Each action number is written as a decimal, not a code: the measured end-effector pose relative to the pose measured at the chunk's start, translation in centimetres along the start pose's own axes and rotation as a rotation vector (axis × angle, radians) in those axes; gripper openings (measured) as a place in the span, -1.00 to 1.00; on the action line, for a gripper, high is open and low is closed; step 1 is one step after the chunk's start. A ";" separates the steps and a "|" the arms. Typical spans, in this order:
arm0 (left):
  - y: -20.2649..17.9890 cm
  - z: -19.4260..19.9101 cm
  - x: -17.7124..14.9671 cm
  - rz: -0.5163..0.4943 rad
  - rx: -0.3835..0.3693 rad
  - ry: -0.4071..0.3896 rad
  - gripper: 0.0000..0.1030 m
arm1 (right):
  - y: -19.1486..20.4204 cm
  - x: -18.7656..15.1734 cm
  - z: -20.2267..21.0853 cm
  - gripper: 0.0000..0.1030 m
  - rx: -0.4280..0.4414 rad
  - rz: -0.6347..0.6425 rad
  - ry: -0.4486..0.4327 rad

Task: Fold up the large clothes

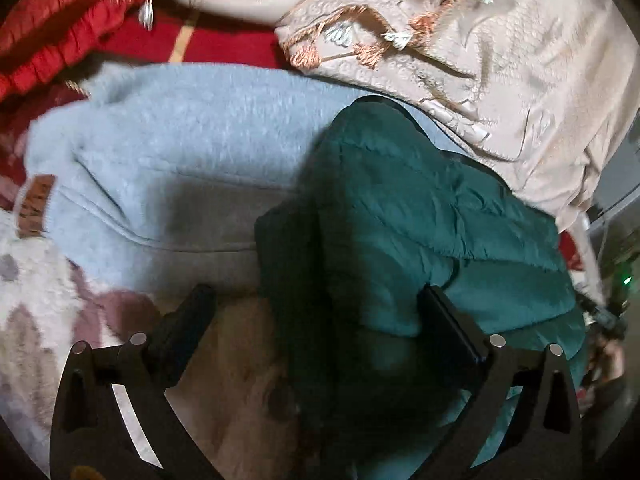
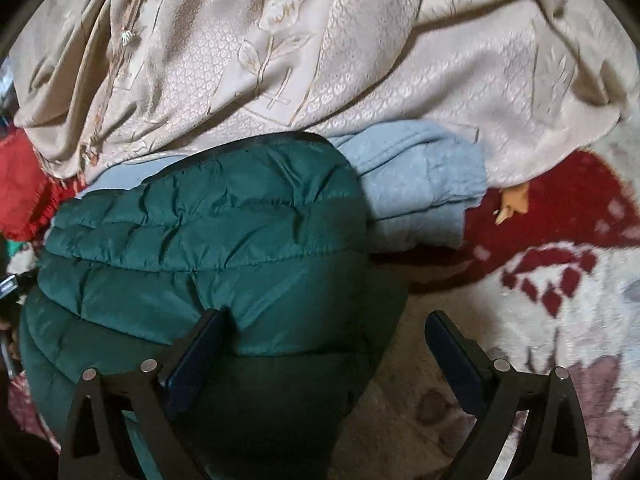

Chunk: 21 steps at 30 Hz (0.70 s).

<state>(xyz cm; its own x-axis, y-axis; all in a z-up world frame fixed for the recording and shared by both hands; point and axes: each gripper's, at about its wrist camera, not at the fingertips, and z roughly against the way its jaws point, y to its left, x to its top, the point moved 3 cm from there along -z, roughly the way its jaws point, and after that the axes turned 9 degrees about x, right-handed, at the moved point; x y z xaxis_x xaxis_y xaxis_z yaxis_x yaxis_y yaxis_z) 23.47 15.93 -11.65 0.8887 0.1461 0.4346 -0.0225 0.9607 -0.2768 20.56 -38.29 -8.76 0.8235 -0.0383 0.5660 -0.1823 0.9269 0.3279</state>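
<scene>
A dark green quilted puffer jacket [image 1: 420, 216] lies folded in a thick bundle, partly on top of a light blue fleece garment [image 1: 172, 148]. My left gripper [image 1: 312, 304] is open, its jaws wide apart over the jacket's left edge. In the right wrist view the green jacket [image 2: 200, 240] fills the lower left and the blue fleece [image 2: 420, 196] sticks out behind it to the right. My right gripper [image 2: 324, 328] is open over the jacket's right edge, the left finger resting against the quilted fabric, nothing clamped.
A beige embroidered curtain-like cloth with orange tassels [image 1: 480, 52] is heaped behind the clothes and also shows in the right wrist view [image 2: 320, 60]. A red ruffled cloth [image 1: 60, 40] lies far left. Everything rests on a red and white floral plush blanket [image 2: 560, 260].
</scene>
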 end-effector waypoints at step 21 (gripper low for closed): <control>-2.4 0.3 0.8 -0.197 0.149 -0.139 0.27 | -2.9 0.0 -3.1 0.63 0.454 -0.069 -0.097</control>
<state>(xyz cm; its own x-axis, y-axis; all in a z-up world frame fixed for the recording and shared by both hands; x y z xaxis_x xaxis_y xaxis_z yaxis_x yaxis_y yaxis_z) 24.06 13.80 -10.37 0.8113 -0.0255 0.5841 0.0679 0.9964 -0.0507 22.79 -39.83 -12.06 0.7919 -0.1486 0.5923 -0.3636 0.6645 0.6529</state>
